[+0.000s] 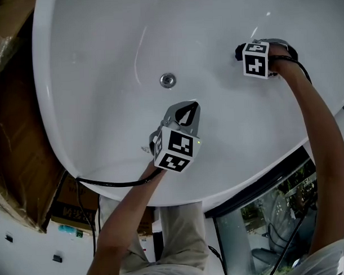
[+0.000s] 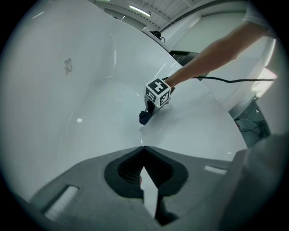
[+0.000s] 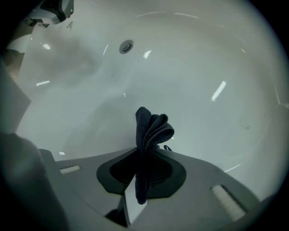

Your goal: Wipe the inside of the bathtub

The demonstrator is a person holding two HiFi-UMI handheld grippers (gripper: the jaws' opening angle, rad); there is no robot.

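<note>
1. The right gripper point(image 3: 145, 152) has its jaws clamped on a dark blue cloth point(image 3: 151, 126). It pinches a folded bunch, so a rounded wad stands out past the tips and a short tail hangs back between the jaws.
2. The cloth sits on the inside wall of the white bathtub point(image 1: 96, 74), on the person's right and well apart from the drain point(image 1: 168, 80). In the left gripper view the wad appears to touch the tub surface, though contact cannot be confirmed.
3. The left gripper point(image 2: 143, 149) has its jaws closed tip to tip with nothing between them. It hovers above the tub's near slope, apart from the cloth.
4. The cloth looks soft, light and limp. It will likely fold and flatten under pressure rather than push back, so the wiping force has to come from pressing the wad against the wall.
5. The hold through the gathered middle seems sound. A hold on a single edge would probably let the fabric drag out or trail.
6. The tub looks glossy, hard and curved, so the cloth should slide easily. The risk is the hard jaw tips scraping the finish if the wad compresses too far.
</note>
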